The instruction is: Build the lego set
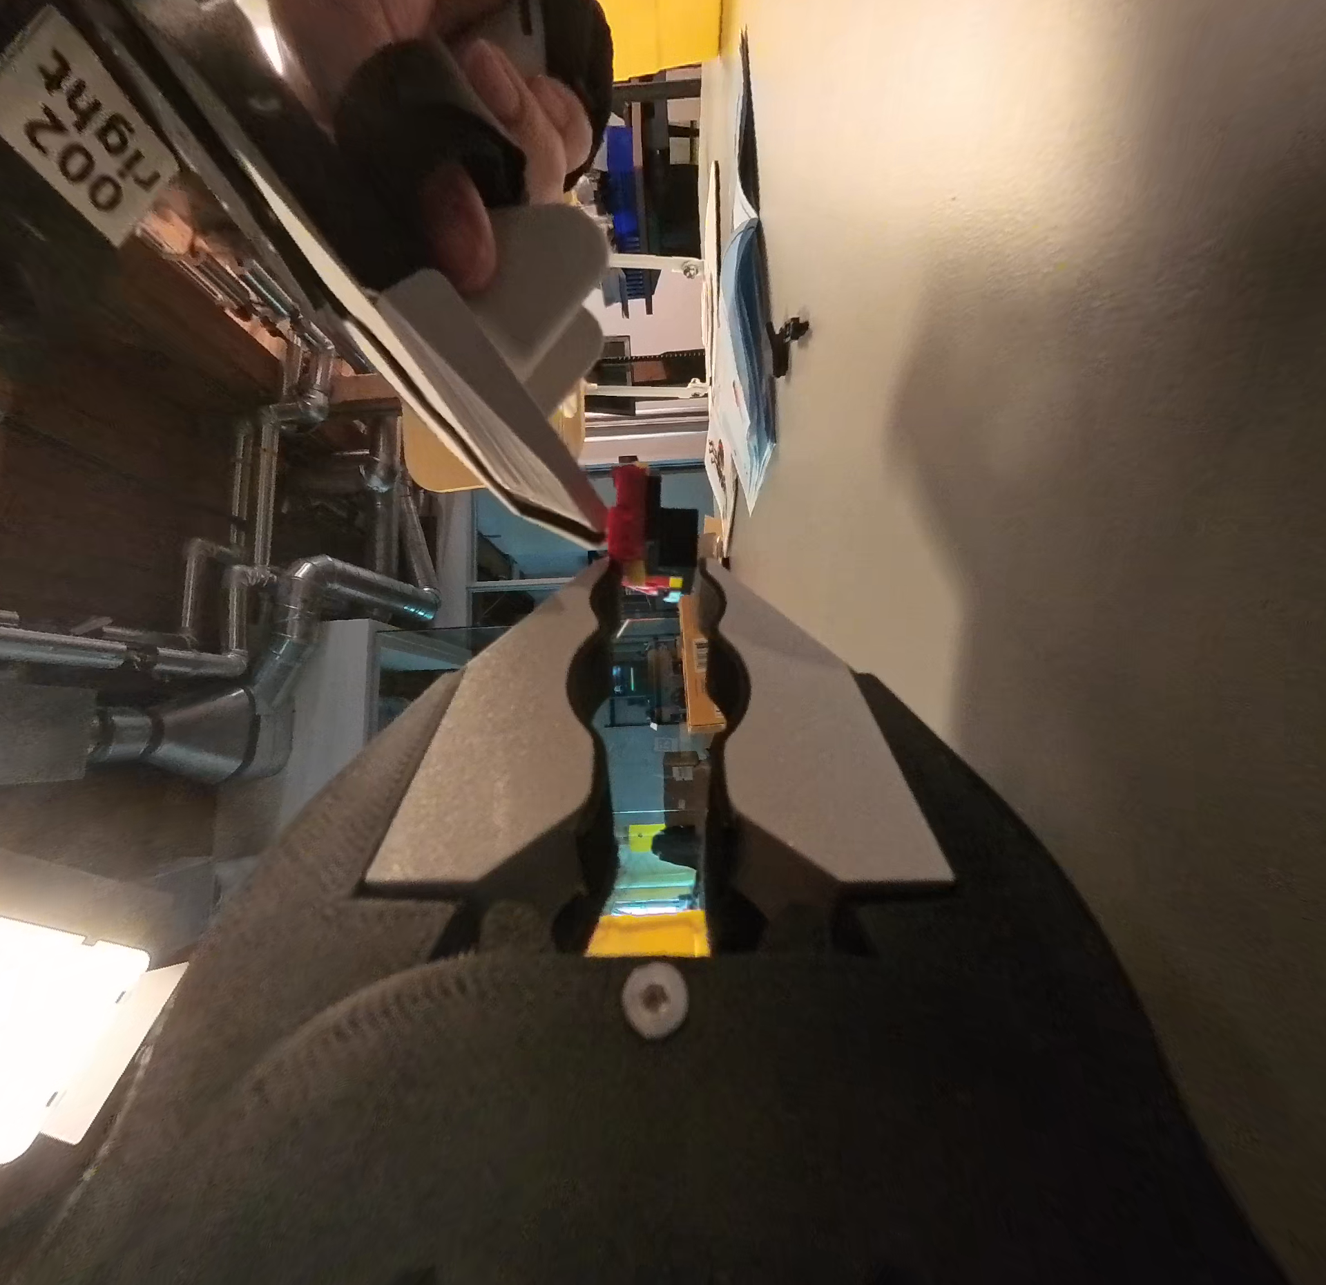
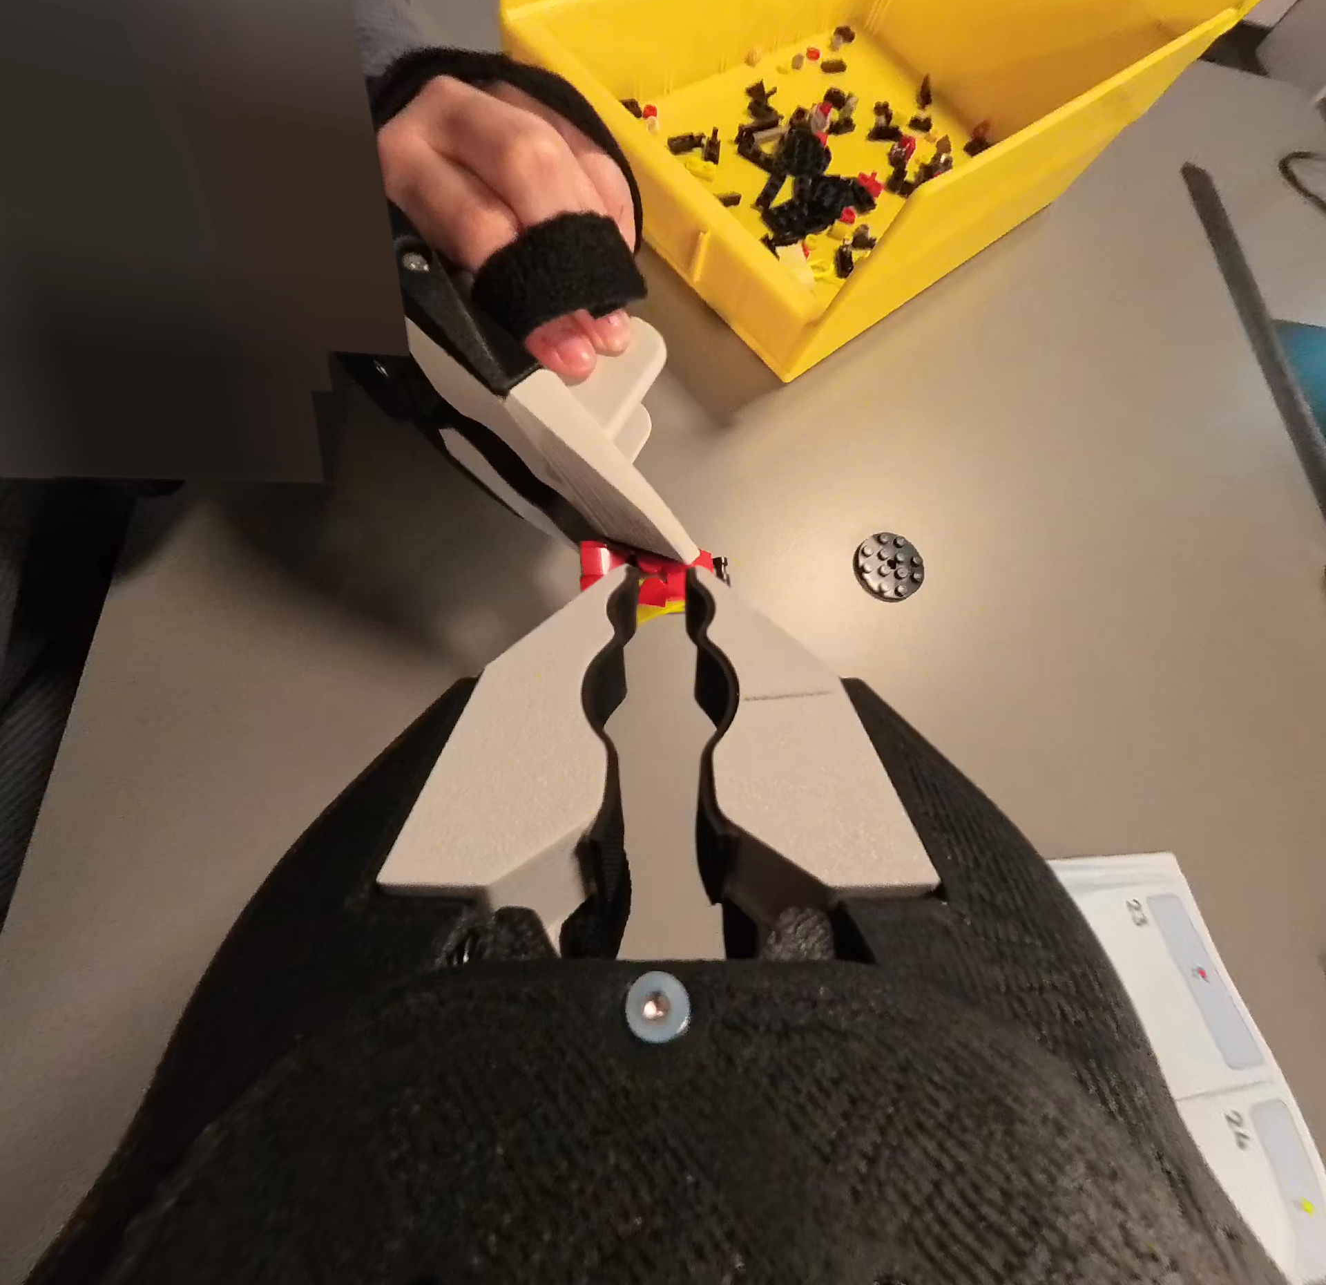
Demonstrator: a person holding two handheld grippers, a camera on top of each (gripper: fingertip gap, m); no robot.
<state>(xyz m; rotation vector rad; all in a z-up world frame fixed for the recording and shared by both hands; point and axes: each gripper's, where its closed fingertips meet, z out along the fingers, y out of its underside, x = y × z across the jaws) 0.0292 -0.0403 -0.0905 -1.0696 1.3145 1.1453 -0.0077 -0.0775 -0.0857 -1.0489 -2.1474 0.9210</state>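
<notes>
A small red lego assembly with a yellow part underneath is held above the grey table. My right gripper is shut on it from the near side. My left gripper comes in from the upper left, its fingertips closed on the same assembly. In the left wrist view the assembly sits just past my left gripper, touching its left fingertip, and the right gripper meets it from the upper left. How the parts join is hidden by the fingers.
A yellow bin with several loose black and red pieces stands at the back right. A black round studded plate lies on the table right of the grippers. An instruction booklet lies at the near right; it also shows in the left wrist view.
</notes>
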